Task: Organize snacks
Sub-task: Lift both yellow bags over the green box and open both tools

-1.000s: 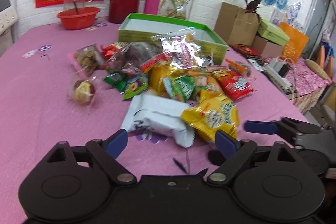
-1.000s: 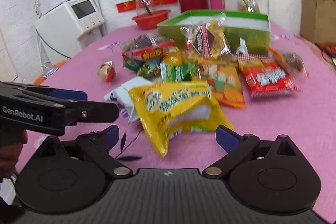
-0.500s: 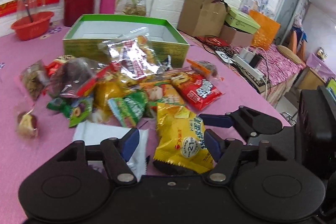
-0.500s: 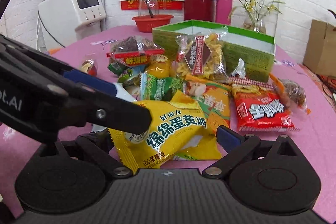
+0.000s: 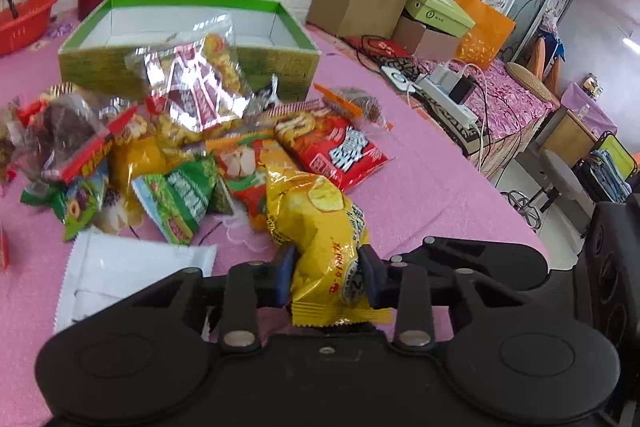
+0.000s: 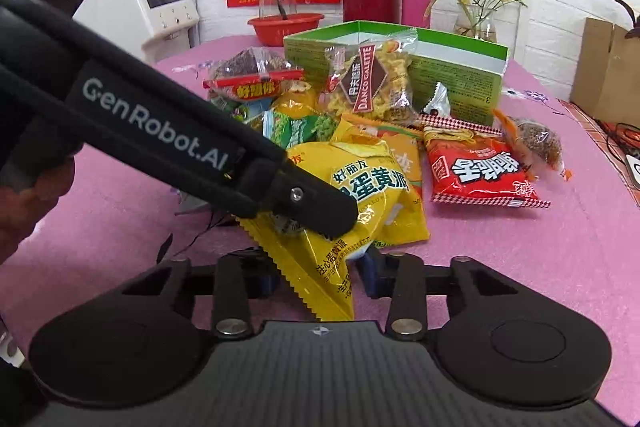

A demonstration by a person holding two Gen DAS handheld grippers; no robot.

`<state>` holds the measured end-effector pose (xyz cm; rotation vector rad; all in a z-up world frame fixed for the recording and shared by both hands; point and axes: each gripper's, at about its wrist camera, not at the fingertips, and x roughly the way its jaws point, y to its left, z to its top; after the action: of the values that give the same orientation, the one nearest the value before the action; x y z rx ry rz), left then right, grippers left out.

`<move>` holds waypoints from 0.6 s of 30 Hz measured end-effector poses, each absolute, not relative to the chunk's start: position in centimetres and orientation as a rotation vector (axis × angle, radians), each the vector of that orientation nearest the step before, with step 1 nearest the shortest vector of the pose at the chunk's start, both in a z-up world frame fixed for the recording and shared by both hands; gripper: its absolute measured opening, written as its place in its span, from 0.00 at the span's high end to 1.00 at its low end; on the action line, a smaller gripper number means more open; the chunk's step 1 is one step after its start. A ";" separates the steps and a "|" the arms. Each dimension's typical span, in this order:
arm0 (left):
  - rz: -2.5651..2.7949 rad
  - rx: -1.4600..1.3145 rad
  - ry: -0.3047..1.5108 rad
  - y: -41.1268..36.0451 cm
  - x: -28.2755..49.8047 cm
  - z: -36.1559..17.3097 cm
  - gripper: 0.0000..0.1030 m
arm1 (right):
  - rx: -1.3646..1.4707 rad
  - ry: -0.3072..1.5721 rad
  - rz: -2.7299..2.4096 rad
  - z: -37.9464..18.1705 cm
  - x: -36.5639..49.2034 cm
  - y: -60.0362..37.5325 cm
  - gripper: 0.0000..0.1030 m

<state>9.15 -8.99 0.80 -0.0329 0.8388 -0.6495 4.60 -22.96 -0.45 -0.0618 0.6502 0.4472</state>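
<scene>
left claw (image 5: 326, 281): clenched on yellow snack bag (image 5: 320, 231)
right claw (image 6: 320, 273): clamped on the same bag's near end
far: snack pile (image 5: 192, 155), green box (image 5: 192, 39)
counter (image 5: 420, 195): pink

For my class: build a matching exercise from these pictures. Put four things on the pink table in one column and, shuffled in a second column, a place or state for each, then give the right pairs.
Column 1
1. yellow snack bag
2. green box
3. red snack bag
4. white packet

Column 2
A. open, nothing visible inside, behind the pile
B. lying flat on the cloth, printed side up
C. pinched by both grippers
D. beside the left gripper, plain side up

Pairs: 1-C, 2-A, 3-B, 4-D
</scene>
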 end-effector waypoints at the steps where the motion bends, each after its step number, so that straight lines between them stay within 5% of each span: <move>1: -0.652 -0.027 0.821 -9.1 9.0 1.2 0.80 | -0.063 0.634 0.444 0.0 4.6 -23.0 0.46; 11: -0.627 0.006 0.547 -9.4 13.3 9.3 0.78 | -0.071 0.366 0.449 6.2 11.2 -23.5 0.55; 18: -0.602 -0.017 0.552 -10.7 22.1 8.5 0.78 | -0.035 0.385 0.405 4.9 19.2 -24.2 0.59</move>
<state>22.13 -10.73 8.50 -0.0168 0.5523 -0.6023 19.21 -24.17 4.94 -0.0350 0.3849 0.4050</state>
